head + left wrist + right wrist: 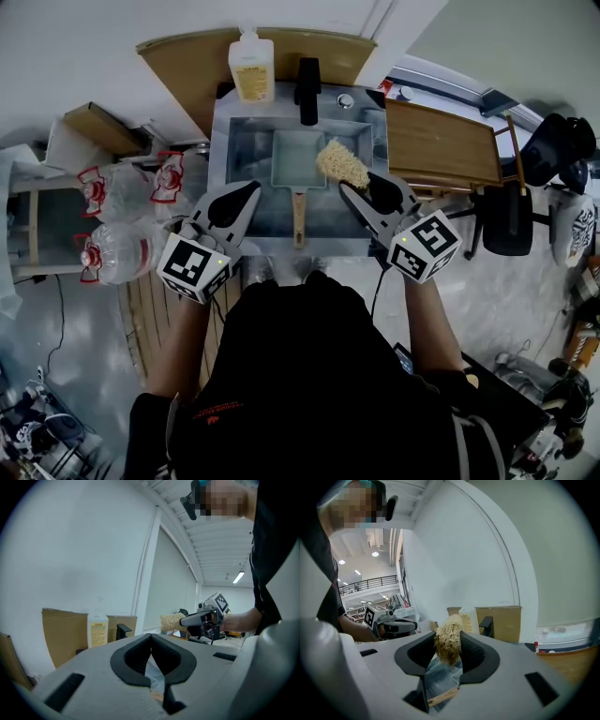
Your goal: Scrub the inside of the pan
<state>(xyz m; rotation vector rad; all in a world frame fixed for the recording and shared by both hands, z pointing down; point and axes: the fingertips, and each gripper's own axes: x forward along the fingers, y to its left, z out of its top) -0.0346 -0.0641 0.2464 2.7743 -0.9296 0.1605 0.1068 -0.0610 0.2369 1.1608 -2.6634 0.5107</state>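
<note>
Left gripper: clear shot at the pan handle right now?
Probably yes. The pan handle lies uncovered in the sink, pointing at its front edge, the left gripper close beside it. Its fingers are shut, so they would need opening first.

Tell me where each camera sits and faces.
Head view: on the person's head, facing steeply down at the sink and pan; shows forearms, left gripper, right gripper.
Left gripper view: on that gripper, looking along its shut jaws toward the wall and soap bottle.
Right gripper view: on that gripper, along jaws clamping the scrubber, pan below.
Shared: each gripper view shows the other gripper.
</note>
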